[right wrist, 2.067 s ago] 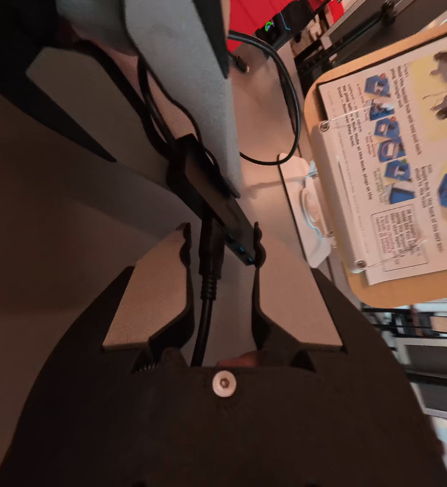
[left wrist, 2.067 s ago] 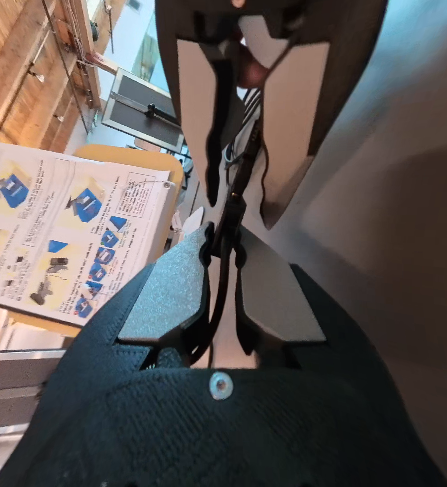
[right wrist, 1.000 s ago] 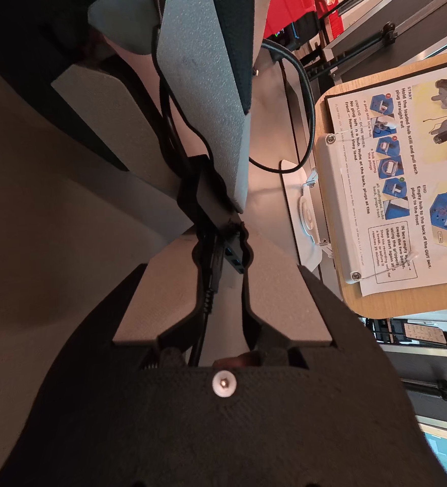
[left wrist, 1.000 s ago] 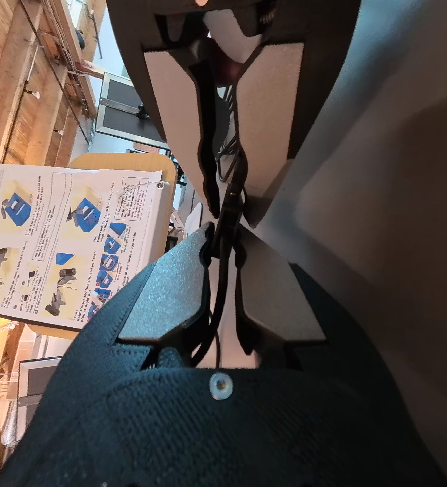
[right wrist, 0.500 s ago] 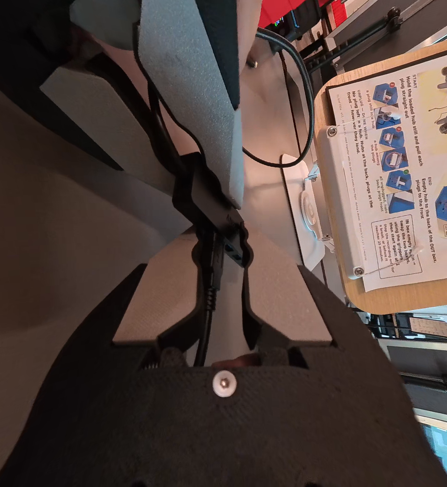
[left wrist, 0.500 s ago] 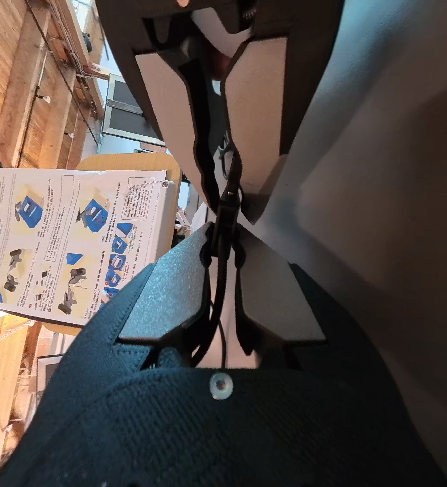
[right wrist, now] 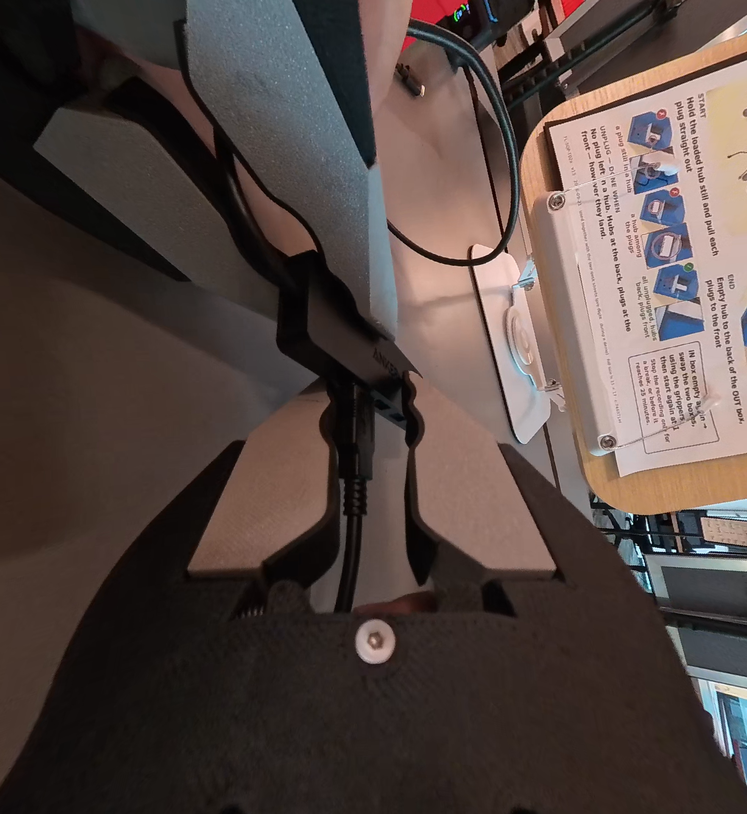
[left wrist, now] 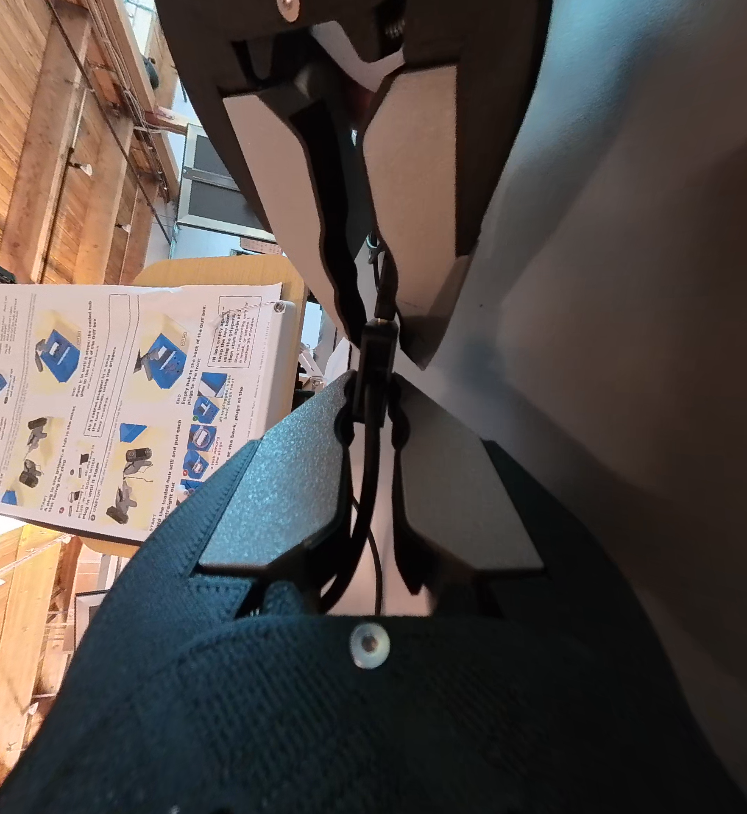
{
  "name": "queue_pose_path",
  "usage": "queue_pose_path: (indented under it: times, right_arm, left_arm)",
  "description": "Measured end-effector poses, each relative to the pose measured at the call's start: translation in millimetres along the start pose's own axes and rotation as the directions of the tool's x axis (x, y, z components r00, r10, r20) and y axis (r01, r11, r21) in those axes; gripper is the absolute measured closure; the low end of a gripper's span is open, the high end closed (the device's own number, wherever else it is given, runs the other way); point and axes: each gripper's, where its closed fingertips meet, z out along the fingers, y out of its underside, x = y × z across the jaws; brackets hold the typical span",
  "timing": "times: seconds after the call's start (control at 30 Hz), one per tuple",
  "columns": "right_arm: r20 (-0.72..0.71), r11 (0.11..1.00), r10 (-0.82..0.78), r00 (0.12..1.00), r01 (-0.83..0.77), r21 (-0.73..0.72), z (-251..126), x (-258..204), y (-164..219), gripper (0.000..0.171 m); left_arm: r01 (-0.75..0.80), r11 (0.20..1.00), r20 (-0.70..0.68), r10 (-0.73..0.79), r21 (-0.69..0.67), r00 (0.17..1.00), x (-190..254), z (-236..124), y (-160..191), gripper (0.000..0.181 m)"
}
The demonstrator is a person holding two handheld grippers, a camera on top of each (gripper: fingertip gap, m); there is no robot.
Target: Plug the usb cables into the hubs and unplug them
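The left gripper (left wrist: pixel 371 396) has its fingers drawn in on the black hub (left wrist: pixel 374 374), which stands edge-on in the notch at the fingertips and juts a little way past them. From the hub's near end its own thin lead (left wrist: pixel 363 519) runs back between the fingers toward the gripper body. Directly opposite, almost tip to tip, the right gripper (left wrist: pixel 374 304) comes in from the top of the left wrist view, with a dark cable between its pads meeting the hub's far end.

In the right wrist view, the right gripper (right wrist: pixel 367 414) is closed on a black usb plug (right wrist: pixel 358 436); its ribbed strain relief and usb cable (right wrist: pixel 349 542) trail back along the gap toward the palm. The plug's front sits against the port edge of the hub (right wrist: pixel 341 339), where blue sockets show just beside it; whether it is fully seated cannot be told. The hub lies slantwise, pinched between the grey pads of the left gripper (right wrist: pixel 301 282) above it.

Beyond both claws, a grey table (right wrist: pixel 76 396) spreads beneath. A printed instruction sheet (right wrist: pixel 671 264) is clipped to a wooden board (right wrist: pixel 627 493) at the side, and a dark loose cable (right wrist: pixel 499 154) loops across the tabletop nearby.
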Motion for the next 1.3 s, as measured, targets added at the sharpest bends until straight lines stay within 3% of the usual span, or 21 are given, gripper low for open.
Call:
queue_pose_path:
  times: [0.97,1.3]
  right_arm:
    - [-0.014,0.999,0.008,1.0,-0.009,-0.031,2.4,3.9,6.6,0.146]
    - [-0.015,0.999,0.036,0.999,-0.037,-0.037,-0.3,10.3,14.5,0.147]
  left_arm:
    - [-0.008,1.0,0.018,0.008,0.004,1.0,-1.8,-0.3,-0.3,0.17]
    - [0.073,0.997,0.065,-0.072,-0.013,0.995,-7.0,-24.0,-23.0,0.169]
